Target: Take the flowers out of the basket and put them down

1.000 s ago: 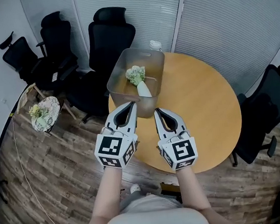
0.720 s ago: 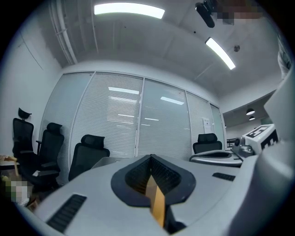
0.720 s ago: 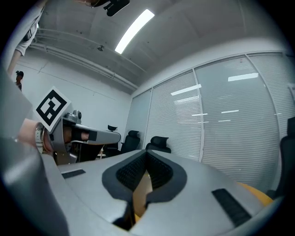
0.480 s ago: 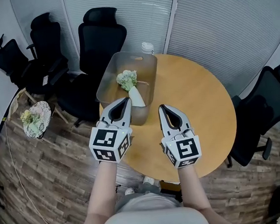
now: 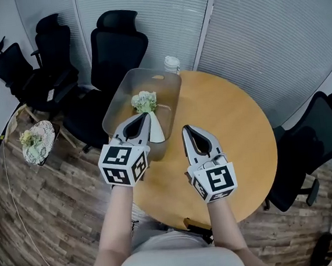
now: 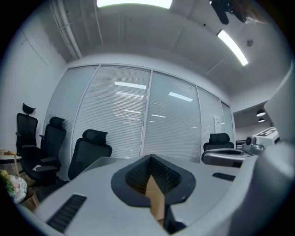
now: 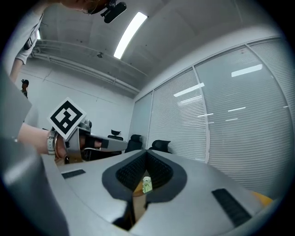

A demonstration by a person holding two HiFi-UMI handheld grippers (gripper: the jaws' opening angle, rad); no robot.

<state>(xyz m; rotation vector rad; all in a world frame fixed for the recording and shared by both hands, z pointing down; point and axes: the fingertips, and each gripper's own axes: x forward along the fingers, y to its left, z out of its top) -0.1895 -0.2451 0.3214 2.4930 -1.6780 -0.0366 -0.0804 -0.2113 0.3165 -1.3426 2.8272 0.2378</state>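
Round table (image 5: 229, 123) bears one basket (image 5: 115, 104) holding one bouquet (image 5: 145, 101).

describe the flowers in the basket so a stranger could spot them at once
Start at the round wooden table; a grey basket stands at its far left edge. Inside lies the bouquet, pale blooms in a white paper cone. Unlike the other bunch, off the table near the black chairs, it is in the basket.
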